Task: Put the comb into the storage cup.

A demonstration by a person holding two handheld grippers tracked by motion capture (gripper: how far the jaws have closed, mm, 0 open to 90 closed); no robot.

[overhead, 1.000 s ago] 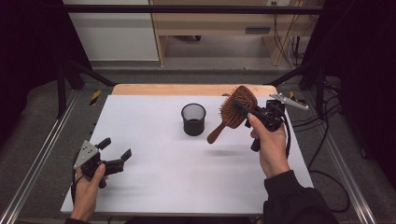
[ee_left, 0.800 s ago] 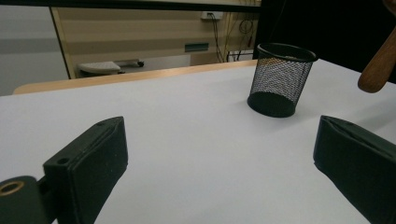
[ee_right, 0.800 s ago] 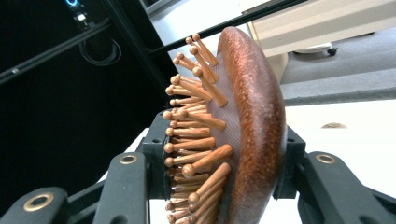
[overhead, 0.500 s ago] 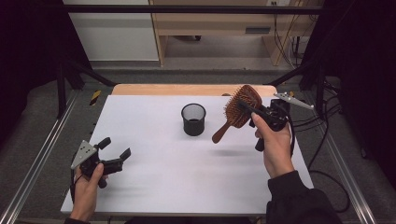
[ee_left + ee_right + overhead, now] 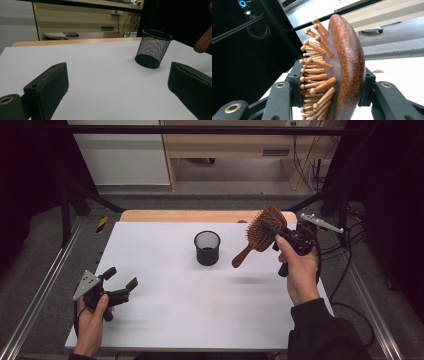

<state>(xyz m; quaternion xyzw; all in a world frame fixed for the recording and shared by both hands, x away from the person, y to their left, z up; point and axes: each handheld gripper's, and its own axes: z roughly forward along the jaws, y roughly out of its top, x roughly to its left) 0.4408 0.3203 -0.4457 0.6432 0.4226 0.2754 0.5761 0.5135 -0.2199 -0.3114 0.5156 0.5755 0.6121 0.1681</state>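
Right claw [image 5: 274,234] clamped on wooden hairbrush [image 5: 261,232], lifted off counter [image 5: 200,305] right of mesh cup [image 5: 207,247]; left claw [image 5: 120,282] gapes empty near-left; placing likely remains.

high view overlooks table [image 5: 200,310]; left gripper view skims it low.
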